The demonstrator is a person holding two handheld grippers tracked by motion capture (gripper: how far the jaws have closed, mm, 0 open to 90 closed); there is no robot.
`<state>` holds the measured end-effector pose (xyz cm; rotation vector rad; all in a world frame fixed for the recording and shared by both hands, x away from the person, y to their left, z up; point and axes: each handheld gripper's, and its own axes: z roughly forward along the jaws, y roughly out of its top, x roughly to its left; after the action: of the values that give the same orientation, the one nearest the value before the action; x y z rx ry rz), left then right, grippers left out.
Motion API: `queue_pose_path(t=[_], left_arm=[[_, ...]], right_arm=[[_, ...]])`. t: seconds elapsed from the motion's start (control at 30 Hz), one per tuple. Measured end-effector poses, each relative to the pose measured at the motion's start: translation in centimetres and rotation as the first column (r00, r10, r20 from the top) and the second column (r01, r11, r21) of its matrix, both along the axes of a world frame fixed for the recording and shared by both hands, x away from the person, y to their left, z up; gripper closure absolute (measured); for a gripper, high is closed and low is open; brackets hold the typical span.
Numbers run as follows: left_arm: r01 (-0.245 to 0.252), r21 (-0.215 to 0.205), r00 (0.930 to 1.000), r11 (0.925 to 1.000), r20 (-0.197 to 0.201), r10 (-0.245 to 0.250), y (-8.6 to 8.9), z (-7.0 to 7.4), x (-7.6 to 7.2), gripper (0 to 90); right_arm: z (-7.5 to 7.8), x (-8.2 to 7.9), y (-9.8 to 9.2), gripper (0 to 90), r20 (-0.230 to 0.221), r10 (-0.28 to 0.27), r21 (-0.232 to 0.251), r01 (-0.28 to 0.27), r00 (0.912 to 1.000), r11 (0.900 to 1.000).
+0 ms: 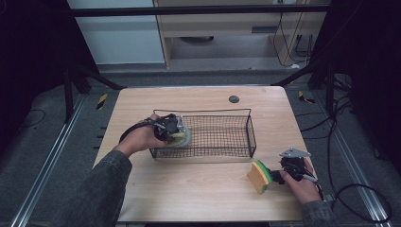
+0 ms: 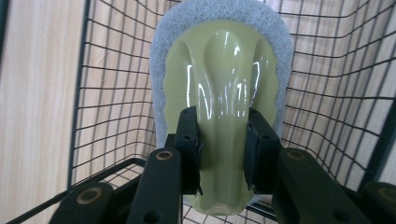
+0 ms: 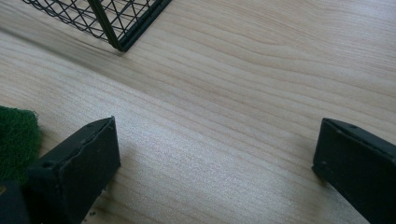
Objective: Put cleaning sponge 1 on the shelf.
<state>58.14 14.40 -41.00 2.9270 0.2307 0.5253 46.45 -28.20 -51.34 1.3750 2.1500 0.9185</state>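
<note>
A black wire basket (image 1: 249, 127) stands in the middle of the wooden table (image 1: 198, 189). Over its left end my left gripper (image 1: 172, 126) is shut on a pale green scrubber (image 1: 182, 138) backed with a grey-white pad. In the left gripper view the jaws clamp the glossy green handle (image 2: 224, 70) from both sides, with basket mesh (image 2: 107, 93) behind it. At the front right a yellow sponge (image 1: 259, 176) with a green scouring face stands on edge. My right gripper (image 1: 283, 170) sits just right of it, open (image 3: 217, 140) over bare wood, with the green face (image 3: 16, 135) by its left jaw.
A small dark round disc (image 1: 233, 99) lies on the table behind the basket. The basket's near corner (image 3: 119, 23) shows beyond the right gripper's jaws. Black frame bars and cables flank the table on both sides.
</note>
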Motion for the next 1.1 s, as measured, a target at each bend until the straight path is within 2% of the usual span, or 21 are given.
queue_pose_path(t=[0.57, 0.73, 0.83, 0.9, 0.97, 1.0, 1.03, 1.1], left_arm=[[0.000, 0.005, 0.9988, 1.0000, -0.048, 0.000, -0.8, -0.8, 0.4, 69.9], [-0.002, -0.004, 0.9990, 1.0000, -0.045, 0.002, -0.9, -0.5, 0.2, 67.8], [-0.016, -0.032, 0.9988, 0.9993, -0.046, 0.015, -0.8, 0.0, 0.1, 65.3], [-0.030, -0.056, 0.9991, 0.9980, -0.033, 0.029, -0.6, 0.4, 0.1, 62.2], [-0.051, -0.096, 0.9986, 0.9941, -0.016, 0.050, -0.5, 1.0, 0.1, 59.1], [-0.064, -0.123, 0.9980, 0.9904, -0.013, 0.063, -0.4, 1.3, 0.1, 56.2], [-0.075, -0.164, 0.9972, 0.9835, -0.007, 0.075, -0.3, 1.8, 0.0, 55.6], [-0.078, -0.179, 0.9969, 0.9807, 0.001, 0.079, -0.3, 2.1, -0.1, 53.0]], right_arm=[[0.0, 0.0, 0.0, 0.8, -0.002, 0.000, 0.001, 0.000, 1.0000, 1.000], [0.0, 0.0, 0.0, 0.8, -0.003, -0.001, 0.002, 0.001, 1.0000, 1.000], [0.0, 0.0, 0.0, 0.8, -0.002, 0.000, 0.001, 0.000, 1.0000, 1.000], [0.0, 0.0, 0.0, 0.8, 0.000, 0.000, 0.000, 0.000, 1.0000, 1.000], [0.0, 0.0, 0.0, 0.8, -0.001, 0.000, 0.000, 0.000, 1.0000, 1.000], [0.0, 0.0, 0.0, 0.8, -0.001, 0.000, 0.000, 0.000, 1.0000, 1.000], [0.0, 0.0, 0.0, 0.8, -0.001, 0.000, 0.000, 0.000, 1.0000, 1.000], [0.0, 0.0, 0.0, 0.8, -0.001, 0.000, 0.000, 0.000, 1.0000, 1.000]])
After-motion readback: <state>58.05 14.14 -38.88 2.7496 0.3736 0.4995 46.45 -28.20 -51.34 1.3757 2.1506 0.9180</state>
